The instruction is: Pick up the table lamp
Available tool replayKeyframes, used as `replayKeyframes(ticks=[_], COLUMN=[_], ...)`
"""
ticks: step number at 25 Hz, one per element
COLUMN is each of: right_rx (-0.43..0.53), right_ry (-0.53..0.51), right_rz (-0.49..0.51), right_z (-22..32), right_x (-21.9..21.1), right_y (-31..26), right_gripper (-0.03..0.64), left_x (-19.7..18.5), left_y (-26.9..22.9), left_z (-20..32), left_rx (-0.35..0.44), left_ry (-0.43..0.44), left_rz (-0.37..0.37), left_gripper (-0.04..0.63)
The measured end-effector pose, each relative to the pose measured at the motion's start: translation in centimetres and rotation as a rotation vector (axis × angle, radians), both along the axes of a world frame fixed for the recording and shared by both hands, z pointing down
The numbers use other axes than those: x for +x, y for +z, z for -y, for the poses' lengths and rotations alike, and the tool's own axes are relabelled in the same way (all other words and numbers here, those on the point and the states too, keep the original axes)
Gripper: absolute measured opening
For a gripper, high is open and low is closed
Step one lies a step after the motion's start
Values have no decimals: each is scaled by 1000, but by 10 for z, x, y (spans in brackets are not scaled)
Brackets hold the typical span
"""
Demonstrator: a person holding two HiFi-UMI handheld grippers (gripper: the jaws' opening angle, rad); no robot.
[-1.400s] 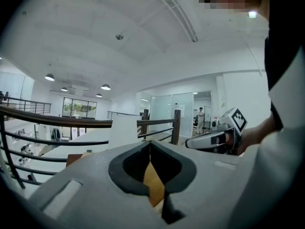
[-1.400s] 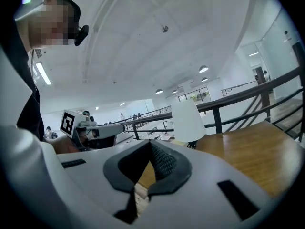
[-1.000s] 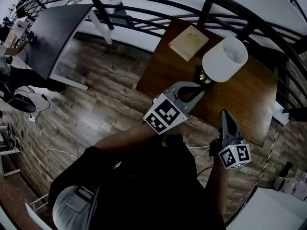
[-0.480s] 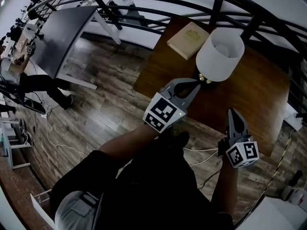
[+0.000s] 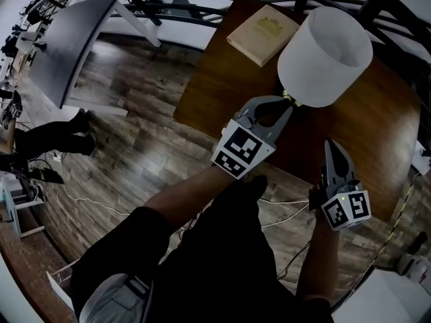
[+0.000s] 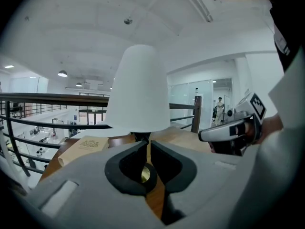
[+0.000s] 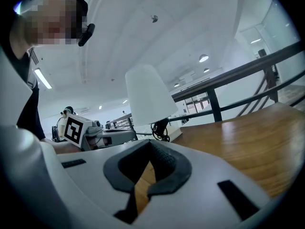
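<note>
Not lifted yet. Pointing left gripper (image 5: 288, 105), jaws pressed together on nothing, at lamp (image 5: 324, 56) from just beside; holding right gripper (image 5: 330, 144), shut and empty, near lamp.

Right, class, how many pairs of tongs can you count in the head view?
2. The left tongs point at the table lamp's stem under the shade; the right tongs hang over the wooden table, to their right. None seems hidden.

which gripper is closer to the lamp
Left. The left gripper points its tips right at the stem of the table lamp, just under the shade. The right gripper sits nearer the person, clearly apart from the lamp.
</note>
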State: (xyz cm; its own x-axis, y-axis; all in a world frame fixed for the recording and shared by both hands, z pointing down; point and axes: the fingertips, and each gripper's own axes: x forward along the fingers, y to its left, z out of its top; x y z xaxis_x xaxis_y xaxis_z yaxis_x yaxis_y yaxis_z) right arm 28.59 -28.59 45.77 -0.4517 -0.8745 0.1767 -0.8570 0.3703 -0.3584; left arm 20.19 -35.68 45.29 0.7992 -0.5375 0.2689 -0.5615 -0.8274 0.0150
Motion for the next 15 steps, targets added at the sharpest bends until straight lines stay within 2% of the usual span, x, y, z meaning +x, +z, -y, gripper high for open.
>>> replayKeyframes(ticks=[8, 12, 15], right_rx=[6, 1, 4], right_ry=[23, 25, 31], right_rz=[1, 14, 21], right_z=[26, 29, 27], right_x=[0, -3, -2], right_y=[31, 42, 45], right_gripper=[9, 11, 9], left_x=[15, 23, 30], left_y=[53, 72, 73], left_z=[21, 35, 43], left_rx=[-19, -50, -44], left_ry=[-12, -32, -46], left_rz=[42, 49, 43], left_gripper=[12, 82, 110])
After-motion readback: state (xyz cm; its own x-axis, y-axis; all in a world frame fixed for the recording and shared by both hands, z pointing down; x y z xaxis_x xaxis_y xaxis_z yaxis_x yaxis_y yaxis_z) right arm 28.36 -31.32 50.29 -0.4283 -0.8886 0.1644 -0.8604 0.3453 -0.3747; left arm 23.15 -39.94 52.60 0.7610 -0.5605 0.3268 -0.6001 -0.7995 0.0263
